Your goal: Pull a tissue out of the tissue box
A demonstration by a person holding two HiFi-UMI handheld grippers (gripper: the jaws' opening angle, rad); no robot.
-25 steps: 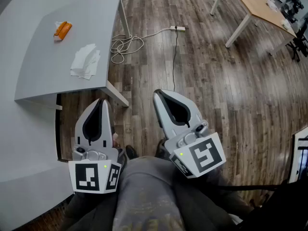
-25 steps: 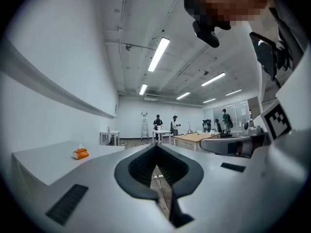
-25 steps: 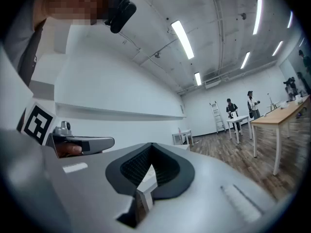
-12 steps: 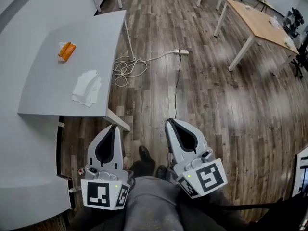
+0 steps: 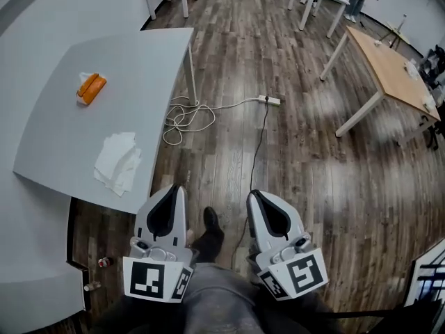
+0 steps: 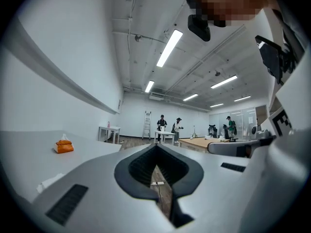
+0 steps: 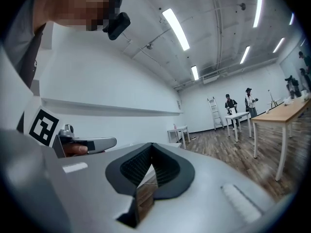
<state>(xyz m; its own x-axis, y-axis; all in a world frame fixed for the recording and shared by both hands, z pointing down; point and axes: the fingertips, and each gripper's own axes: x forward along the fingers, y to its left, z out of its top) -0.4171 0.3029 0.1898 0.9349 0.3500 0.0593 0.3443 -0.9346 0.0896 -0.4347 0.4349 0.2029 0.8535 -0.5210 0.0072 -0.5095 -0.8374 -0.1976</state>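
The left grey plastic two-jaw gripper and its right twin hover over the wooden plank floor, jaws pressed together on nothing. On the grey table, crumpled white tissues lie by the near edge. The small orange tissue box sits beyond them, toward the far-left corner.

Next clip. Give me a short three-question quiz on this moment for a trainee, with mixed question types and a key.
1. True or false: the orange tissue pack lies on the grey table.
2. What lies on the table nearer the person than the pack? A) a pile of white tissues B) a mug C) a laptop
3. Fill in: the jaws of the left gripper and the right gripper are ___, with nothing between them.

Key: 1 true; 2 A; 3 shut.
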